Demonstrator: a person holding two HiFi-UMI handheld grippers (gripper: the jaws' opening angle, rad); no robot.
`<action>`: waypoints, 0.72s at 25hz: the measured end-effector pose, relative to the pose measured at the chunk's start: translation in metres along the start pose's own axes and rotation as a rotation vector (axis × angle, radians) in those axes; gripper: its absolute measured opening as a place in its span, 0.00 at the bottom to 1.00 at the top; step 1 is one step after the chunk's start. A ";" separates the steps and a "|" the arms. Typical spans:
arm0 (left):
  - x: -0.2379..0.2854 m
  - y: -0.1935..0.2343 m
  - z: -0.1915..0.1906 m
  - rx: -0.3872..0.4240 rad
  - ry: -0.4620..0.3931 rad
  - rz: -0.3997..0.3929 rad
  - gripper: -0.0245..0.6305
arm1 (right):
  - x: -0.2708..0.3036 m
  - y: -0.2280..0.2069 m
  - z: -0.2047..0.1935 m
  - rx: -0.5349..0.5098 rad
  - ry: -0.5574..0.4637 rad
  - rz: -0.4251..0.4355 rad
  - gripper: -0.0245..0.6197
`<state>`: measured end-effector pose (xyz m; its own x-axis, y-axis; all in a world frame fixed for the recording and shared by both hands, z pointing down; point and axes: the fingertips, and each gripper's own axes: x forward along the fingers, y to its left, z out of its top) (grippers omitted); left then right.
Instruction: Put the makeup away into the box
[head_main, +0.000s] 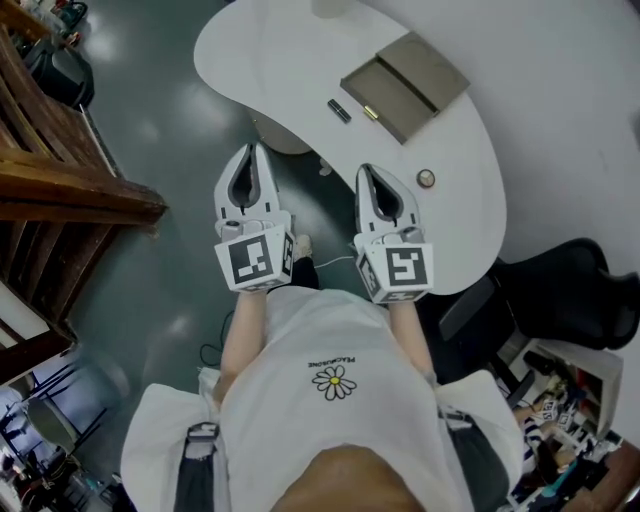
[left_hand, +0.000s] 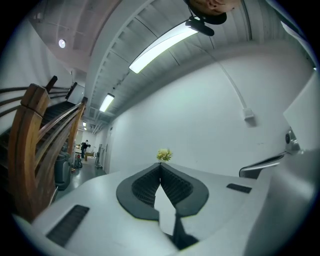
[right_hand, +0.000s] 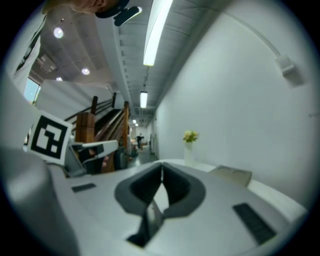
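Observation:
An open grey box (head_main: 405, 85) lies on the white curved table (head_main: 470, 200); it also shows low and flat in the right gripper view as the box (right_hand: 231, 175). On the table near it are a small dark makeup stick (head_main: 339, 110), a small gold piece (head_main: 370, 113) at the box's edge, and a round compact (head_main: 426, 179). My left gripper (head_main: 253, 148) is shut and empty, held off the table's near edge over the floor. My right gripper (head_main: 366, 168) is shut and empty too, its tips just at the table's edge, left of the compact. The jaws meet in both gripper views, at the left gripper (left_hand: 160, 165) and the right gripper (right_hand: 161, 165).
A wooden staircase (head_main: 60, 170) rises at the left. A black chair (head_main: 570, 290) stands right of the table, with a cluttered shelf (head_main: 560, 400) below it. A vase of yellow flowers (right_hand: 189, 145) stands at the table's far end.

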<state>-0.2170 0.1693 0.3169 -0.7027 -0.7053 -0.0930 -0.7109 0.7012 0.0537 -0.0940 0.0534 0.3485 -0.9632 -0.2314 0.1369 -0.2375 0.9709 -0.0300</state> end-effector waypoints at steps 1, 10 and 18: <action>0.012 0.002 0.000 -0.003 0.001 -0.010 0.07 | 0.009 -0.003 0.003 -0.001 0.000 -0.012 0.08; 0.074 0.003 -0.022 -0.036 0.042 -0.043 0.07 | 0.055 -0.035 0.006 -0.005 0.040 -0.060 0.09; 0.105 -0.028 -0.017 0.002 0.012 -0.080 0.07 | 0.080 -0.066 0.026 -0.025 -0.028 -0.045 0.09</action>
<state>-0.2714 0.0743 0.3225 -0.6441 -0.7602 -0.0851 -0.7646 0.6429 0.0450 -0.1583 -0.0305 0.3352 -0.9548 -0.2760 0.1099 -0.2777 0.9607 0.0001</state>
